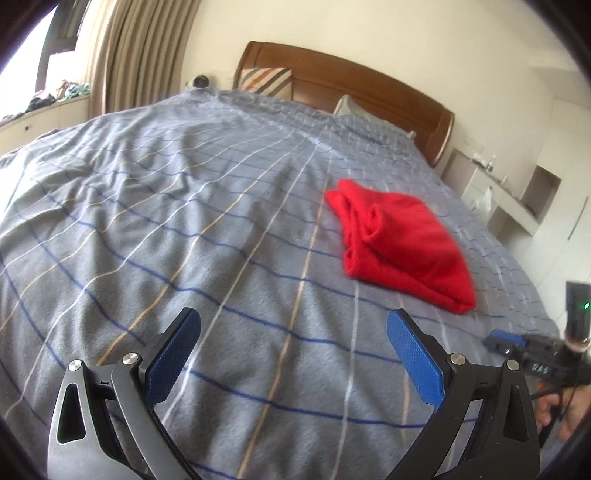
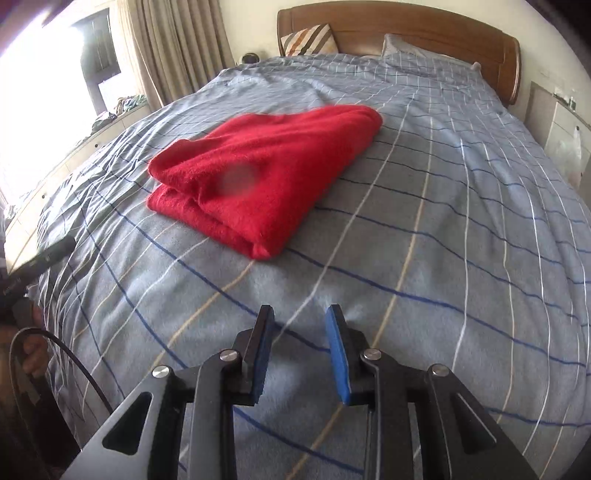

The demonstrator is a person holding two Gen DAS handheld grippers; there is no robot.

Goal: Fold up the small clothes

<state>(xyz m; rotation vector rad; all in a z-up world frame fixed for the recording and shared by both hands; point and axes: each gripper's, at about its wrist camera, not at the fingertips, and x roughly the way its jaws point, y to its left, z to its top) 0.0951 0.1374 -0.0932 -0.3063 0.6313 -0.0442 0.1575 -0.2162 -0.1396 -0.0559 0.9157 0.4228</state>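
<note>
On the bed's grey checked cover [image 2: 443, 206] lies the red garment [image 2: 266, 173], folded into a thick, layered wedge and resting flat, free of both tools. Your left gripper [image 1: 293, 332] hangs above bare cover with its blue pads spread wide and nothing between them; the garment sits ahead of it and off to the right, well apart from the fingertips. Your right gripper [image 2: 299, 325] points down at the cover too, its jaws narrow — a small gap, empty — with the folded piece ahead and slightly left, not touching. Against the wooden headboard [image 2: 424, 33] lean a striped cushion [image 2: 308, 38] and a pillow [image 2: 402, 46]. Beige curtains [image 2: 177, 48] hang by the window on the left.
</note>
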